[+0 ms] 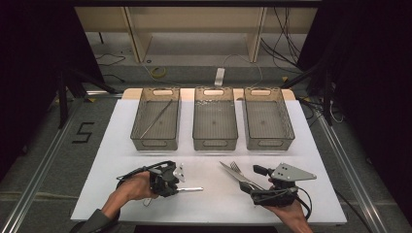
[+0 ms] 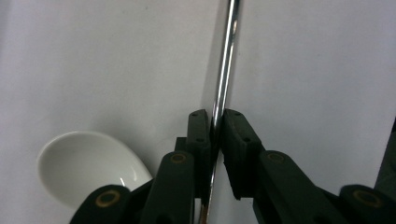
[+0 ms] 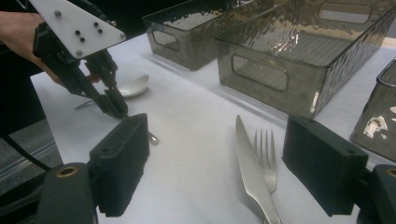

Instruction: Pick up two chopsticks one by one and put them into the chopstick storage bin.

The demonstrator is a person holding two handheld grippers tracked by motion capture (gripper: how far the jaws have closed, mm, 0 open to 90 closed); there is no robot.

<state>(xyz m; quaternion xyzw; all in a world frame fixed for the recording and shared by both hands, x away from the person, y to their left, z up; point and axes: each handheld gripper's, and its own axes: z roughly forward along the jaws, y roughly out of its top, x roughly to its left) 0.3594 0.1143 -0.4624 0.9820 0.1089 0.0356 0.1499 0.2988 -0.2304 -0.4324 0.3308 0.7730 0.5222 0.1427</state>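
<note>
In the high view, a "5" [image 1: 83, 132] is taped on the grey floor at left; three smoky plastic bins [image 1: 215, 124] stand at the far side of the white table [image 1: 121, 131]. In the left gripper view, the left gripper [image 2: 216, 128] is clamped on a shiny steel handle [image 2: 227, 56], near a white spoon [image 2: 84, 165]. In the right gripper view, the right gripper [image 3: 215, 161] is held apart, with a knife [image 3: 250, 161] and fork [image 3: 266, 154] between its jaws.

knife [image 3: 252, 172] beside fork [image 3: 266, 156], right tool [image 3: 229, 172] spread, white spoon [image 3: 133, 86]
</note>
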